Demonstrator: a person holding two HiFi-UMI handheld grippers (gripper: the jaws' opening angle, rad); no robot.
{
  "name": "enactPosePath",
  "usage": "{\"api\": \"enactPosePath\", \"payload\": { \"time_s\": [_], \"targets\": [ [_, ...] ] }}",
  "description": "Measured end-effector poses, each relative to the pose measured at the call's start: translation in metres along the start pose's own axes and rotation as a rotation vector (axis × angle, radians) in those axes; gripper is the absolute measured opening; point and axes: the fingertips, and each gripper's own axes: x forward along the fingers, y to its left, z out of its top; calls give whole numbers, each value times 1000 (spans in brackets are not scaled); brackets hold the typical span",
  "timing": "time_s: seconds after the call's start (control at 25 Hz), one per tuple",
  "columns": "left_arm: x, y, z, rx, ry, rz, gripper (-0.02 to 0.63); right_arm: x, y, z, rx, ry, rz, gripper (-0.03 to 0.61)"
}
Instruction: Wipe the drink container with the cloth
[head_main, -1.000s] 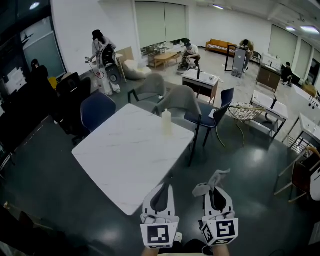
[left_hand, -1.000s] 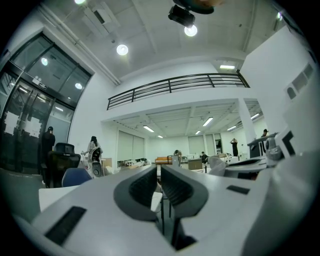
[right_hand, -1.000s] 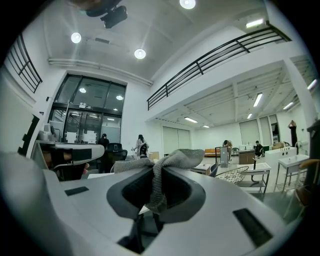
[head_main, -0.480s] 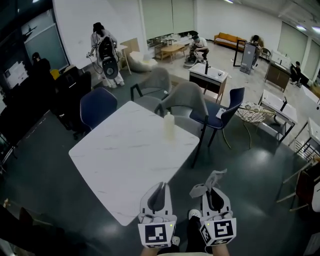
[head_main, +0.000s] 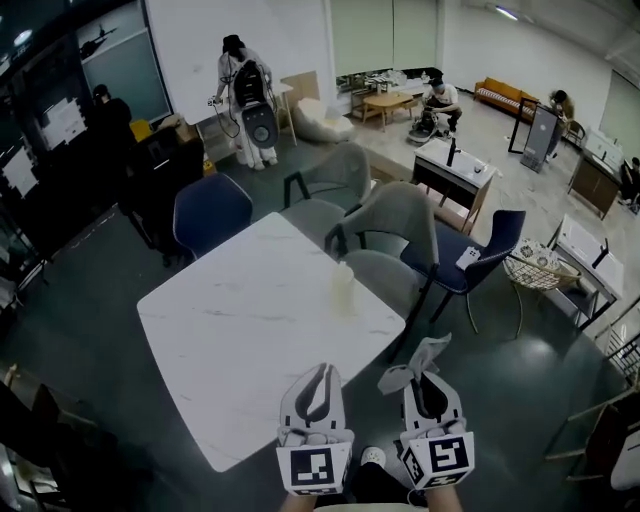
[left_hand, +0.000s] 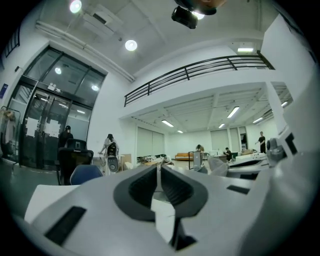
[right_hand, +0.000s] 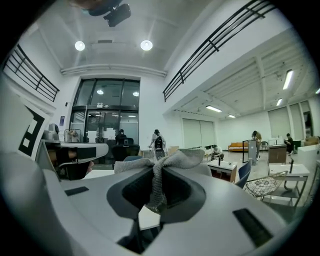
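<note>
White marble bench (head_main: 230, 330) stands on dark glossy floor (head_main: 90, 400). Blue chair (head_main: 208, 212) sits at bench's far left corner. Grey chair (head_main: 335, 172) and second grey chair (head_main: 392, 212) stand along far edge. Navy chair (head_main: 480, 262) is beyond right corner, wire basket (head_main: 540, 272) near it. Standing person (head_main: 243, 85) is by white wall at back. Orange sofa (head_main: 503, 97) is at back right. Crouching person (head_main: 438, 98) is near low wooden table (head_main: 388, 102).

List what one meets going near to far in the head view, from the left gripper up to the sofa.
left gripper → white marble table → drink container → grey chair → small desk → orange sofa
</note>
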Motion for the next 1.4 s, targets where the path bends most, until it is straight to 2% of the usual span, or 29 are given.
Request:
{"api": "enactPosePath", "payload": {
  "time_s": [0.2, 0.36, 0.76, 0.88, 1.04, 1.32, 1.4],
  "targets": [
    [38, -9, 5, -13, -16, 77, 32, 37, -29, 5, -9, 10, 88, 44],
    [57, -13, 0, -9, 4, 106, 32, 58, -38, 2, -10, 25, 140, 43],
    [114, 15, -21, -1, 52, 123, 32, 124, -42, -13, -17, 76, 224, 44],
    [140, 27, -25, -27, 66, 130, 32, 153, -44, -16, -44, 93, 246, 43],
    [171, 38, -33, -39, 98, 102, 32, 189, -43, -18, -78, 126, 288, 43],
    [215, 49, -55, 13, 148, 14, 34, 235, -38, -31, -102, 192, 348, 44],
    [225, 52, -61, 15, 161, -4, 64, 245, -35, -38, -105, 214, 365, 43]
  ]
}}
